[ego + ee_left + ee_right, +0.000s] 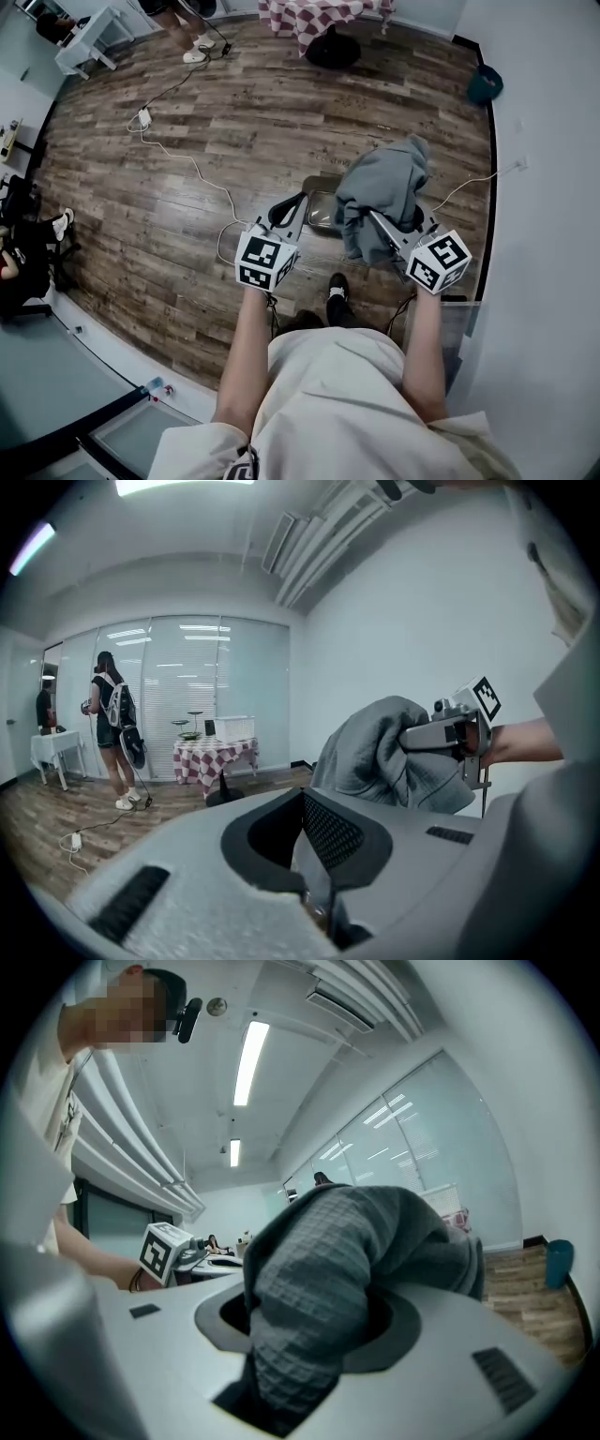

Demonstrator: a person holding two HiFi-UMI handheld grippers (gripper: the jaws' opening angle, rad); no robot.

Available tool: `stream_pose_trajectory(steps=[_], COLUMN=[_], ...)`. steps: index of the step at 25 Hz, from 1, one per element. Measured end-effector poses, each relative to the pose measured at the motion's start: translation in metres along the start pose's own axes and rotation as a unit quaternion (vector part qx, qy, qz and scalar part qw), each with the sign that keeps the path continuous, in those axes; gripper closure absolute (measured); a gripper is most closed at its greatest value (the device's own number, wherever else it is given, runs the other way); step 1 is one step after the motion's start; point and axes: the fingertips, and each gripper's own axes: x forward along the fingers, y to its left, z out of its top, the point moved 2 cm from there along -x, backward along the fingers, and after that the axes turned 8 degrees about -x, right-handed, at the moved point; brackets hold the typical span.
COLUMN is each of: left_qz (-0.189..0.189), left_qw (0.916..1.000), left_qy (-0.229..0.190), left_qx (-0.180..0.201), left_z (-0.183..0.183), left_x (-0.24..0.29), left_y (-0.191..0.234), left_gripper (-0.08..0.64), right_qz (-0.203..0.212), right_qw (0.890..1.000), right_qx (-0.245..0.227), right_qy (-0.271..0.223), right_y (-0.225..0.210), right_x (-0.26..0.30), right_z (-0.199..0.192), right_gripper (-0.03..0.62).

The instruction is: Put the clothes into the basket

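A grey waffle-knit garment [384, 192] hangs bunched in the air in front of me. My right gripper [382, 228] is shut on it, and the cloth [319, 1269] fills the gap between its jaws and spills over them. In the left gripper view the same garment [384, 752] shows at the right, held up by the right gripper [448, 735]. My left gripper [289, 211] is beside it to the left, apart from the cloth. Its jaws [319, 897] meet with nothing between them. A basket-like container [322, 204] stands on the floor, partly hidden under the garment.
Wood-plank floor with a white cable [187, 161] trailing across it. A table with a checked cloth [314, 14] and a person [183, 33] stand far back. A teal bin [485, 84] sits by the white wall at the right. My own shoe [337, 286] is just below the grippers.
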Motion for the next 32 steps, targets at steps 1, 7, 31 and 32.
stream_pose_trajectory(steps=[1, 7, 31, 32], left_qz=[-0.001, -0.002, -0.074, -0.076], left_qw=[1.0000, 0.9997, 0.9969, 0.9967], left_qy=[0.000, 0.020, 0.011, 0.011], left_qx=[0.000, 0.017, -0.025, -0.026], left_z=[0.001, 0.006, 0.004, 0.004], left_x=[0.002, -0.001, 0.045, 0.047], left_y=[0.001, 0.016, 0.076, 0.079], left_gripper=[0.548, 0.548, 0.548, 0.548], right_qz=[0.001, -0.021, -0.029, -0.029], right_qw=[1.000, 1.000, 0.999, 0.999], right_qx=[-0.004, 0.011, 0.046, 0.045], right_qy=[0.003, 0.001, 0.004, 0.006], right_y=[-0.004, -0.024, -0.029, -0.030], right_x=[0.001, 0.006, 0.074, 0.077], right_z=[-0.002, -0.008, -0.002, -0.001], right_gripper=[0.396, 0.396, 0.396, 0.396])
